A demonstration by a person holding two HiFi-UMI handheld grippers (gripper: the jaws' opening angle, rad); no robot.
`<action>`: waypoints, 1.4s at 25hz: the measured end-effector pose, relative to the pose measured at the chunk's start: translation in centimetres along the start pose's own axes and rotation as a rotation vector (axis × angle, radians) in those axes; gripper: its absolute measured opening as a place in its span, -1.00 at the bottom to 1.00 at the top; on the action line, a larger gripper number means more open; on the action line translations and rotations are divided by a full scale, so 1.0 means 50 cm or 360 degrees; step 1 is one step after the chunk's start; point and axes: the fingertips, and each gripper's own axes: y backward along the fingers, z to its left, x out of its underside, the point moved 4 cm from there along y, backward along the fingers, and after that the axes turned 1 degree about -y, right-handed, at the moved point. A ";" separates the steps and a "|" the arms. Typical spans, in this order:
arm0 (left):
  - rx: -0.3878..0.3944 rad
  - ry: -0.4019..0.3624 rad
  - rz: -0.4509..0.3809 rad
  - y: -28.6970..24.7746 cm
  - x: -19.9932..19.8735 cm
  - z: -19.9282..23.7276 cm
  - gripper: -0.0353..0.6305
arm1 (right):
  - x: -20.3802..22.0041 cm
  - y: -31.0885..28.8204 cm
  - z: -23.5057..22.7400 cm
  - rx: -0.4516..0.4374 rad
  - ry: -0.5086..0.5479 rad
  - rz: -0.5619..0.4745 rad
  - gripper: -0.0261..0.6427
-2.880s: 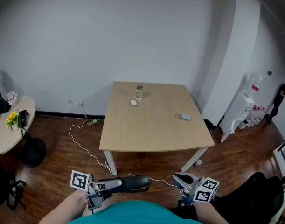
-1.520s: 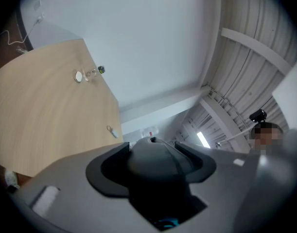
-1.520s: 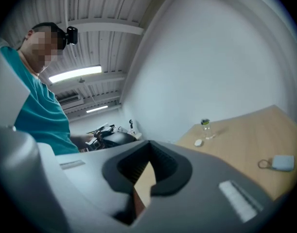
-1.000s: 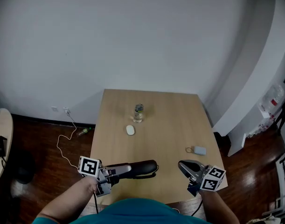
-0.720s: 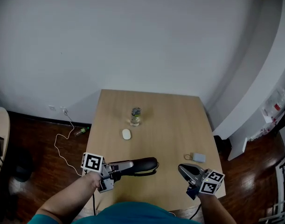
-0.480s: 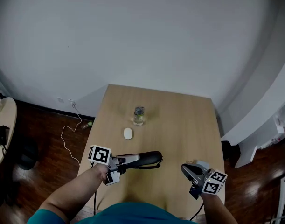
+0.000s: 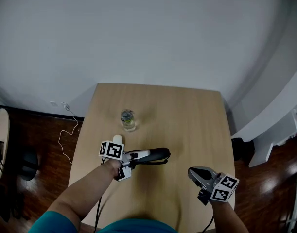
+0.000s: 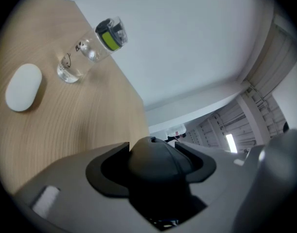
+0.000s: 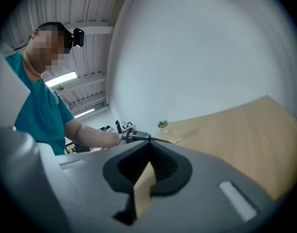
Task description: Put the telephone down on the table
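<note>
Gripping a black, elongated telephone handset (image 7: 157,155), the left gripper (image 7: 134,157) holds it roughly level over the near-left part of the light wooden rectangular counter (image 7: 187,125). The left gripper view shows both jaws pressed against the sides of the handset's rounded dark end. No view settles whether the handset touches the counter surface.

The handset lies lengthwise from left to right, with its free end pointing right, toward the counter's middle.

A white oval object (image 8: 23,86) rests on the counter just beyond the left gripper's marker cube (image 7: 112,149), which partly covers it in the head view. A small clear bottle with a green label (image 7: 128,120) stands upright farther away, near the oval object but apart from it.

The right gripper (image 7: 197,173) sits at the near-right edge of the counter, well apart from the handset. Its jaws are drawn together to a thin slit with nothing between them; only counter wood shows through the slit.

A white cable (image 7: 65,130) lies on the dark wooden floor (image 7: 36,130) to the left of the counter.
</note>
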 end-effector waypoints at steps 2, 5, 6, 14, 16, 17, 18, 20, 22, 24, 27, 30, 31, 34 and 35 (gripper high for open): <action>-0.0025 0.0011 0.0007 -0.031 -0.022 0.027 0.02 | 0.008 0.003 -0.017 0.0007 -0.0032 0.0000 -0.92; -0.0033 0.0029 0.0013 -0.075 -0.048 0.056 0.02 | 0.018 0.012 -0.043 0.0030 -0.0071 0.0011 -0.92; -0.0031 0.0031 0.0022 -0.088 -0.054 0.062 0.02 | 0.021 0.013 -0.051 0.0037 -0.0082 0.0014 -0.92; -0.0091 0.0018 0.0079 -0.149 -0.088 0.122 0.02 | 0.022 -0.010 -0.111 0.0068 -0.0055 0.0033 -0.92; -0.0104 0.0018 0.0081 -0.154 -0.092 0.134 0.02 | 0.015 -0.020 -0.130 0.0086 -0.0019 0.0032 -0.92; -0.0111 0.0016 0.0084 -0.156 -0.093 0.139 0.02 | 0.011 -0.026 -0.140 0.0100 0.0005 0.0033 -0.92; -0.0116 0.0011 0.0088 -0.156 -0.094 0.143 0.02 | 0.007 -0.032 -0.150 0.0115 0.0033 0.0036 -0.92; -0.0113 0.0001 0.0094 -0.155 -0.092 0.149 0.02 | -0.001 -0.045 -0.165 0.0145 0.0080 0.0037 -0.92; -0.0094 -0.0009 0.0090 -0.152 -0.089 0.152 0.02 | -0.009 -0.056 -0.175 0.0169 0.0101 0.0021 -0.91; -0.0079 -0.0019 0.0081 -0.152 -0.088 0.154 0.02 | -0.015 -0.065 -0.184 0.0179 0.0105 0.0004 -0.92; -0.0071 -0.0041 0.0072 -0.157 -0.089 0.157 0.02 | -0.021 -0.078 -0.191 0.0167 0.0110 -0.0001 -0.92; -0.0077 -0.0060 0.0068 -0.158 -0.089 0.158 0.03 | -0.020 -0.088 -0.188 0.0149 0.0111 0.0008 -0.92; -0.0087 -0.0061 0.0070 -0.158 -0.088 0.160 0.03 | -0.019 -0.090 -0.187 0.0146 0.0109 0.0011 -0.92; -0.0175 -0.0034 0.0079 -0.156 -0.080 0.177 0.09 | -0.013 -0.092 -0.185 0.0136 0.0100 0.0016 -0.92; -0.0213 -0.0010 0.0070 -0.152 -0.078 0.186 0.13 | -0.012 -0.093 -0.184 0.0132 0.0098 0.0017 -0.92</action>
